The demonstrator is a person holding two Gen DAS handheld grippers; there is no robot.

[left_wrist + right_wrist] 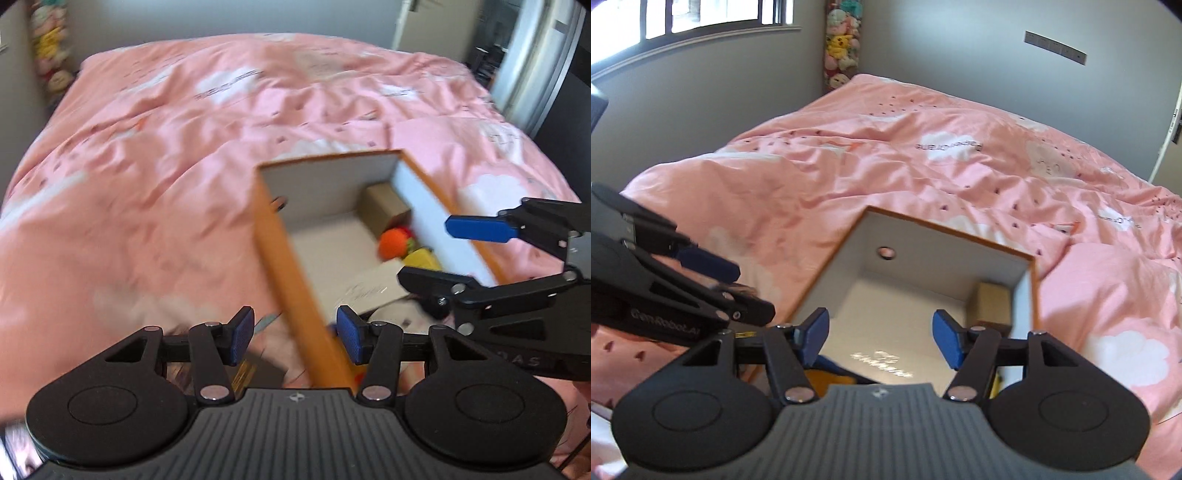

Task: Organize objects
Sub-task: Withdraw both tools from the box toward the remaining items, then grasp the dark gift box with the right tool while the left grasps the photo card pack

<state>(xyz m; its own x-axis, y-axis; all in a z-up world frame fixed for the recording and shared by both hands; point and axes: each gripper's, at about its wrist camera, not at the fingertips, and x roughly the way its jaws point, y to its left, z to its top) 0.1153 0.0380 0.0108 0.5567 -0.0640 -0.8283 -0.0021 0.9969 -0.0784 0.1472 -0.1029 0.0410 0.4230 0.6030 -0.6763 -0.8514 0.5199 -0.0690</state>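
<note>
Pink bedspread (155, 155) spread wide, rumpled, cloud print; on it an open box (280, 266), orange outside, white inside, the landmark for all below. Box long axis running away from both claws toward the far end of the bed. Inside the box, at its far right corner: a small brown carton (386, 205); nearer along the right wall, an orange ball (393, 240), a yellow toy (421, 260), then a white card (373, 286) with writing, lying flat. Outside the box, just beside its near left wall, a dark flat packet (255, 373) on the bedspread, partly hidden behind the left claw; kind not readable through the blur. Left claw (295, 338) spread, nothing between the pads, straddling the near left wall of the box and tipped steeply down. Right claw (881, 341) spread, empty, poised over the near end of the box, looking down into it. Likely next pick the packet outside the left wall: left claw nearer, packet close below and to its left.
</note>
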